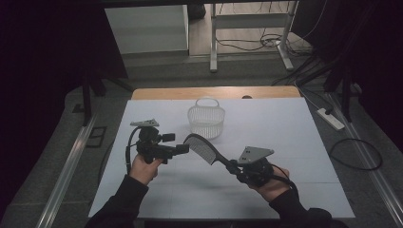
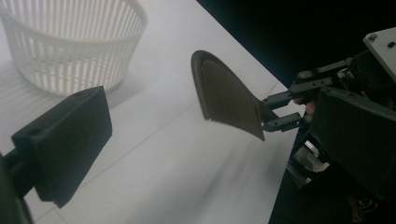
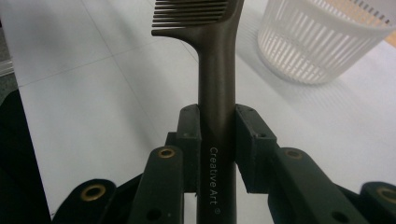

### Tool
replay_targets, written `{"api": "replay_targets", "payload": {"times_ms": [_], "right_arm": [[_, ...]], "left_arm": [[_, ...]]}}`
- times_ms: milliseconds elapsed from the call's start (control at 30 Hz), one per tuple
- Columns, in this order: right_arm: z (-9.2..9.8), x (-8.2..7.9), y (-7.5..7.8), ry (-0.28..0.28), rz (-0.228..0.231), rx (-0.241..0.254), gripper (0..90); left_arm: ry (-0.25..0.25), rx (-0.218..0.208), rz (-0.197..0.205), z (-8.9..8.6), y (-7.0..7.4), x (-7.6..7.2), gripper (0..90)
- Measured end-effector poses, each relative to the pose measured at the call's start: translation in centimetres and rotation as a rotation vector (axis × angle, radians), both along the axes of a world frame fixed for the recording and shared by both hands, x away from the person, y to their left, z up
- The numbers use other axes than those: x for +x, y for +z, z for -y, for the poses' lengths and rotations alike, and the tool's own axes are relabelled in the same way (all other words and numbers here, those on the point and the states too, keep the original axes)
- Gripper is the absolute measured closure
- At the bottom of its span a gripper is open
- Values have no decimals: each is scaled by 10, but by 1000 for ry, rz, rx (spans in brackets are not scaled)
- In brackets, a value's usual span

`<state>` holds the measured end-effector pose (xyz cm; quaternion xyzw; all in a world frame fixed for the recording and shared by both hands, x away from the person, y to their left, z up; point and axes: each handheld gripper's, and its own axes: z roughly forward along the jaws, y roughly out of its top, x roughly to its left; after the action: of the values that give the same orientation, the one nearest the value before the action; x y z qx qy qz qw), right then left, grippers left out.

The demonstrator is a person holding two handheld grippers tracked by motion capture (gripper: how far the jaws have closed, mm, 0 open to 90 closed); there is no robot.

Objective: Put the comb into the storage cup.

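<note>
A dark comb [image 1: 203, 148] hangs in the air over the white table, toothed head toward the left. My right gripper [image 1: 234, 166] is shut on its handle; in the right gripper view both pads clamp the handle [image 3: 217, 93], and the right gripper [image 3: 218, 128] points toward the basket. My left gripper [image 1: 177, 143] is held just left of the comb's head, its jaws apart with nothing between them. In the left gripper view one of the fingers [image 2: 65, 144] stands near, and the comb [image 2: 229, 98] and the right gripper [image 2: 285, 111] lie beyond it.
A white slatted basket [image 1: 206, 121] with a handle stands empty at the table's back middle, just behind the comb; it is also in the left gripper view [image 2: 70, 46] and the right gripper view [image 3: 322, 42]. A white mat [image 1: 294, 142] covers the table. A power strip [image 1: 330, 118] and cables lie on the floor at right.
</note>
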<state>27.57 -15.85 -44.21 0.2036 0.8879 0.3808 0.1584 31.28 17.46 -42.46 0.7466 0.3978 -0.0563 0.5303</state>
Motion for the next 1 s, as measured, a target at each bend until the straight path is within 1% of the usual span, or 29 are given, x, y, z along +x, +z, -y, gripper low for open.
{"api": "replay_targets", "payload": {"times_ms": [133, 233, 300, 333, 433, 467, 567, 633, 733, 767, 800, 833, 867, 967, 1000], "right_arm": [[-2, -3, 0, 21, 8, 9, 722], [-5, -6, 0, 42, 11, 30, 722], [-5, -7, -1, 46, 14, 30, 722], [-7, -8, -1, 60, 16, 34, 722], [-9, -10, -1, 73, 18, 36, 722], [-10, -12, -2, 86, 24, 38, 722], [-12, -13, -2, 98, 29, 37, 722], [-13, -15, -2, 109, 34, 38, 722], [-15, -16, -3, 119, 41, 35, 722], [-15, -16, -3, 122, 40, 34, 722], [-15, -17, -3, 122, 44, 32, 722], [-15, -17, -3, 128, 48, 34, 722], [-15, -17, -3, 128, 48, 34, 722], [-15, -17, -3, 128, 49, 32, 722], [-15, -17, -3, 127, 51, 31, 722]], "left_arm": [[-6, -5, -1, 1, 0, 0, 0], [-14, -8, -7, 2, 0, 0, 0], [-19, -11, -11, 2, -1, 0, 0], [-21, -15, -16, 3, -1, 1, 0], [-32, -25, -24, 4, -3, 2, 0], [-34, -27, -28, 5, -3, 2, 0], [-42, -17, -40, 6, -4, 3, 0], [-49, -7, -40, 8, -3, 3, 0], [-61, -4, -48, 9, -3, 3, 0], [-65, -9, -49, 9, -3, 3, 10], [-70, -18, -51, 8, -3, 3, 35], [-77, -30, -55, 8, -3, 3, 142], [-80, -37, -60, 7, -3, 3, 142], [-91, -63, -86, 5, -4, 3, 335], [-93, -69, -95, 5, -4, 4, 386]]}}
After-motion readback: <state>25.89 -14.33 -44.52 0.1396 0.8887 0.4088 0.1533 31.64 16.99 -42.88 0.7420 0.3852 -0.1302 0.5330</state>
